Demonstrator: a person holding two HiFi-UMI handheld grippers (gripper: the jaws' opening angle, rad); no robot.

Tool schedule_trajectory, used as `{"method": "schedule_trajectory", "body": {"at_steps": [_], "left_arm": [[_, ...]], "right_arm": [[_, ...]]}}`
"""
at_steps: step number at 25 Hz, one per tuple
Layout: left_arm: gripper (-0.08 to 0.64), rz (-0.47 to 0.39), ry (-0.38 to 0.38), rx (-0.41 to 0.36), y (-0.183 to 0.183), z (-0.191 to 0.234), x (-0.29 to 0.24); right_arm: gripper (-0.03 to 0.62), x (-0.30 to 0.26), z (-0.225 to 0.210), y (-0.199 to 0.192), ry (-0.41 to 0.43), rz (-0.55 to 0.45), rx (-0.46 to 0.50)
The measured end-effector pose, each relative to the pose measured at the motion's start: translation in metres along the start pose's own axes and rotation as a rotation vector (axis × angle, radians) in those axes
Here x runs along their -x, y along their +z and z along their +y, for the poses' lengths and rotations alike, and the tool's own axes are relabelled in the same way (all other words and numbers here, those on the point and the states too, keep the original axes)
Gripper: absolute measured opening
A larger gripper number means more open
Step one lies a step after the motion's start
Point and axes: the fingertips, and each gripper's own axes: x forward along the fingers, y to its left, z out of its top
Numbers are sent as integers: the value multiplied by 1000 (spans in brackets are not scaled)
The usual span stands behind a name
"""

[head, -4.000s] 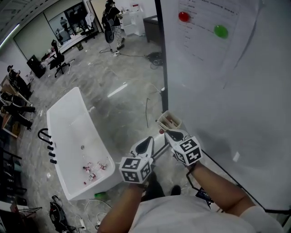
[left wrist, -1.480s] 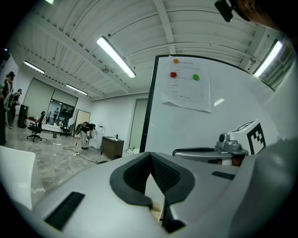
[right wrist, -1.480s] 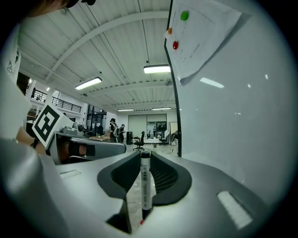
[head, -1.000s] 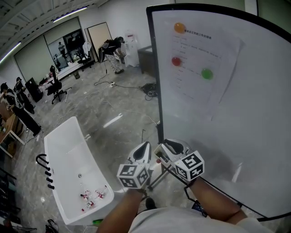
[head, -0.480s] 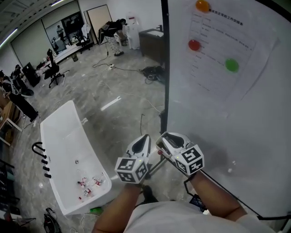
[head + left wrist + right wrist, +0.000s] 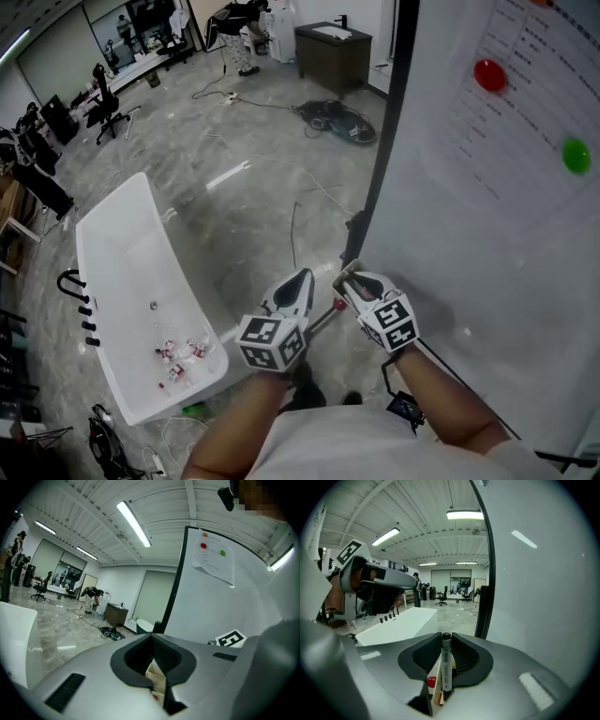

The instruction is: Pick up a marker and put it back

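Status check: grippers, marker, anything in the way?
Left gripper shut, empty. Right gripper shut on marker, beside whiteboard. Holder just below the marker. Nothing seen blocking.

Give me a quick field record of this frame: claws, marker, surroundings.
left claw: shut, nothing between the jaws
right claw: shut on the marker
marker: upright between the jaws, dark cap at the far end
whiteboard: at the person's right, carries a printed sheet
magnets: red magnet and green magnet on the sheet
beige box: just beyond the left claw's tips
white tub: on the floor at the left, small items inside
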Motion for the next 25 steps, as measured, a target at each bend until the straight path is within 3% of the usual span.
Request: {"method": "schedule_trajectory", "body": {"at_steps": [4,12,16,25], "left_arm": [[2,35,1,23,-16,33,-21],[2,76,-4,70,-38,58,-36],[2,87,-4,81,-44,62,-37],[2,83,-7,69,-40,53,-31]], "right_arm": [[67,-43,-4,-21,8,68,51],[67,-74,1,-63,-2,248,142],[69,-77,4,-63,-11,262,168],[74,-71,4,-62,12,238,110]]}}
